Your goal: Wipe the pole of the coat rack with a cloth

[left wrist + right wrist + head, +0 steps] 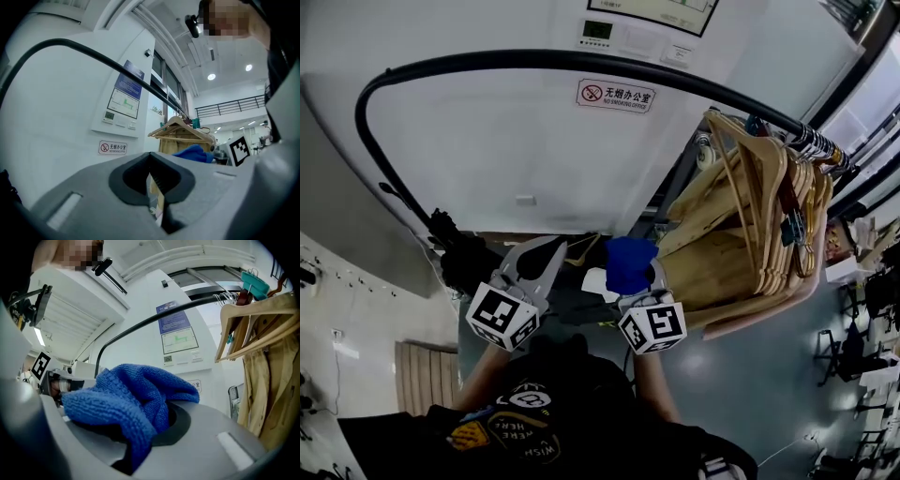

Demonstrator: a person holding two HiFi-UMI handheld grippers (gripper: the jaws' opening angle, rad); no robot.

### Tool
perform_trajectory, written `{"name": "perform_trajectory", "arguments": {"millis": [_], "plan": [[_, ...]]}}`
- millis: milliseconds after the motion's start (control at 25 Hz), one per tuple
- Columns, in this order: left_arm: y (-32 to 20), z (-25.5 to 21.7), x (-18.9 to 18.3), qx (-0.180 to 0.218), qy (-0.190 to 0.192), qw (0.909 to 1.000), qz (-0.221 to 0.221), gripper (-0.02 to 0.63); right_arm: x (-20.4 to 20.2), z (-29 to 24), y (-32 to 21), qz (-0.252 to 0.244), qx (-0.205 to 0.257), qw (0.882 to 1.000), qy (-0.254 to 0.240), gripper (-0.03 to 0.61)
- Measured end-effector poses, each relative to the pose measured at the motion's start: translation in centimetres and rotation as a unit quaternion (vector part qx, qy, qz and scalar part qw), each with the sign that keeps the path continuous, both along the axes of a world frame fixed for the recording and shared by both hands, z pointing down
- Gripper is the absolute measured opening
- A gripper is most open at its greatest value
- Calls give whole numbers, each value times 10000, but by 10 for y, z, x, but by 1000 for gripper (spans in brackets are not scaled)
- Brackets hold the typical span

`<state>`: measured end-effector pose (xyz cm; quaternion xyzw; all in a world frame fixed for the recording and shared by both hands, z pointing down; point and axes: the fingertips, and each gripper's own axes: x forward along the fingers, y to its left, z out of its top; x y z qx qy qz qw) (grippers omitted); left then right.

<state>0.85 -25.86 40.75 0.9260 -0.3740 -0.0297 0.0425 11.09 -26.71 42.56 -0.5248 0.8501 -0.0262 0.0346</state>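
The coat rack's black pole [581, 58] arcs overhead from the left, across the white wall, to the hangers at the right. It also crosses the left gripper view as the pole [93, 54] and the right gripper view as the pole [154, 319]. My right gripper [634, 274] is shut on a bunched blue cloth [628, 262], which fills its jaws as the cloth [136, 390]. It hangs well below the pole and does not touch it. Beside it, my left gripper [544, 251] is shut with nothing in it, its jaws meeting at the tips [151, 157].
Several wooden hangers [750, 206] with a beige coat [267, 380] crowd the pole's right end. A no-smoking sign [615, 96] and a control panel [623, 37] sit on the wall behind. The pole's left bend drops down at the far left.
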Motion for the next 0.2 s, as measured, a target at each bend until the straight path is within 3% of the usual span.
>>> {"name": "perform_trajectory", "arguments": {"millis": [200], "plan": [[-2, 10, -4, -211, -203, 9996, -46, 2, -7, 7, 1, -48, -141, 9999, -57, 25]]}}
